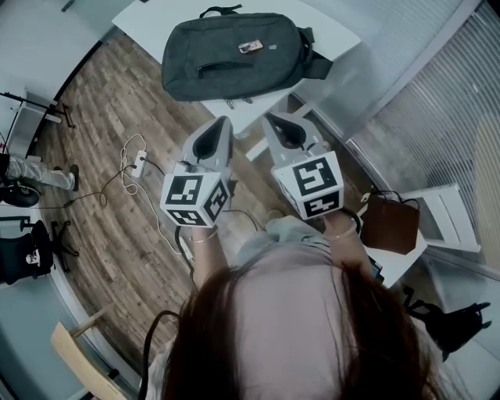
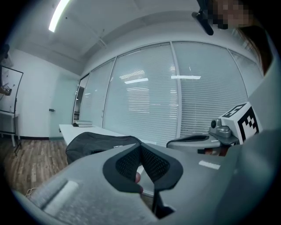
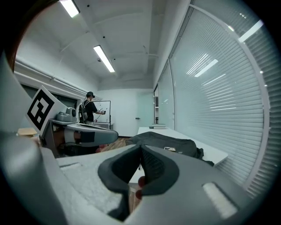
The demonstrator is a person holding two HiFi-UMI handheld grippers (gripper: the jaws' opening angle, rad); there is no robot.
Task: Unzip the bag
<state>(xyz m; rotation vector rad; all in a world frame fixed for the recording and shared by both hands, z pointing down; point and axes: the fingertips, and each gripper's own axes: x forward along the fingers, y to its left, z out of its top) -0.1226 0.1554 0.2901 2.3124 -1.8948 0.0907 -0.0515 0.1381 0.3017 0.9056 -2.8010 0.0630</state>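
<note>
A dark grey bag (image 1: pixel 234 55) lies flat on the white table (image 1: pixel 148 19), with a small tag on its top and a zipper line across its front. In the left gripper view the bag (image 2: pixel 94 143) lies ahead beyond the jaws; the right gripper view has the bag (image 3: pixel 169 144) ahead too. My left gripper (image 1: pixel 221 123) hovers just short of the table's near edge, jaws shut with nothing between them. Beside it, my right gripper (image 1: pixel 271 119) is also shut and empty. Neither touches the bag.
Wooden floor (image 1: pixel 101 226) with a power strip and cables (image 1: pixel 137 162) lies left of the table. A brown bag (image 1: pixel 391 223) sits on a white stand at the right. Blinds (image 3: pixel 228 101) cover the window wall. A person (image 3: pixel 89 110) stands far off by a whiteboard.
</note>
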